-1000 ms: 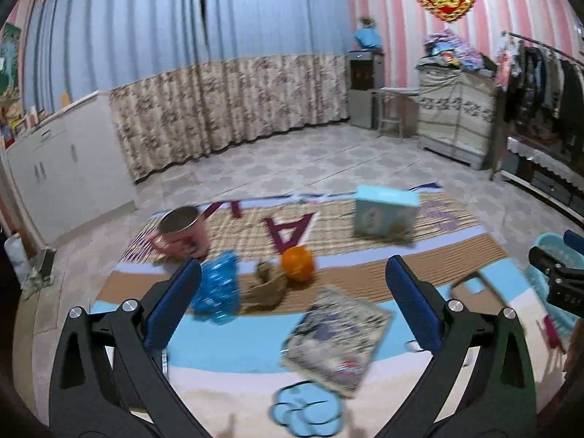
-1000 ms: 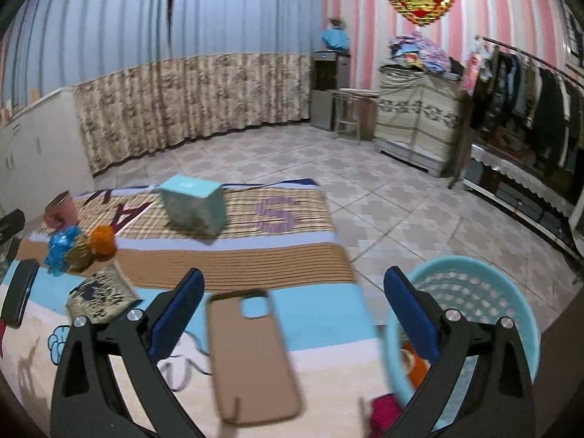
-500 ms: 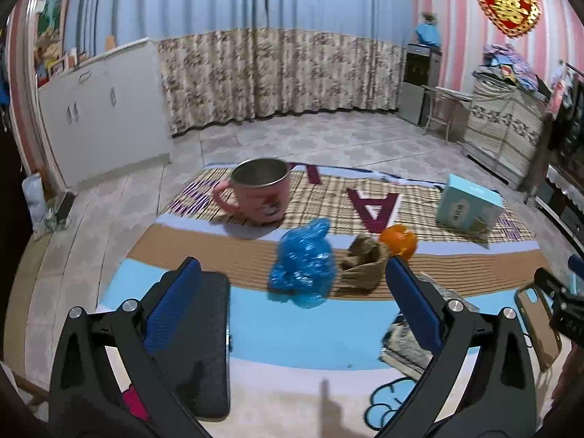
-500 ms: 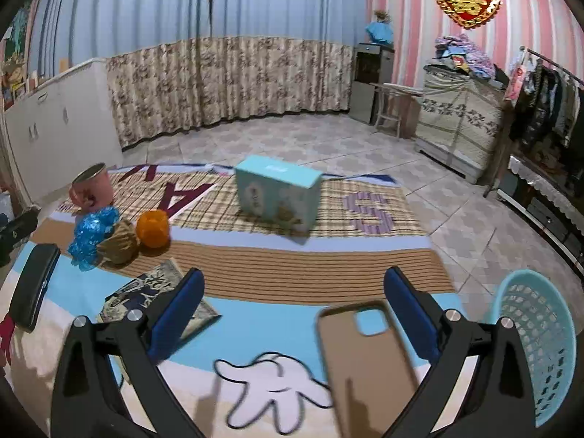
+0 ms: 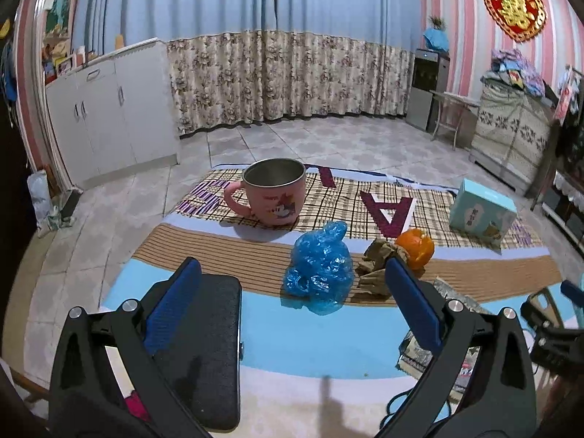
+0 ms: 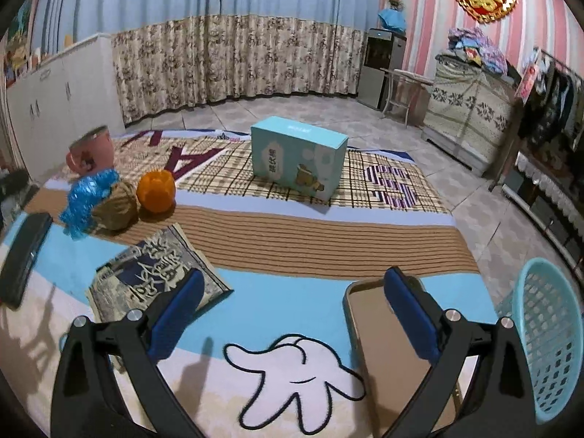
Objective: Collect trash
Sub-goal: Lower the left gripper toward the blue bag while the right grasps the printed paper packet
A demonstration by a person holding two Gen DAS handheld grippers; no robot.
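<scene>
On the mat (image 5: 365,332), letter "A" (image 5: 387,214)

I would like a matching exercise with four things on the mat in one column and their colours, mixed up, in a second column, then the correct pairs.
Things:
1. mug
2. crumpled plastic bag
3. peel
4. basket

Colours:
A. orange
B. light teal
C. pink
D. shiny blue

Pairs: 1-C, 2-D, 3-A, 4-B. The basket stands beside the mat, not on it.
</scene>
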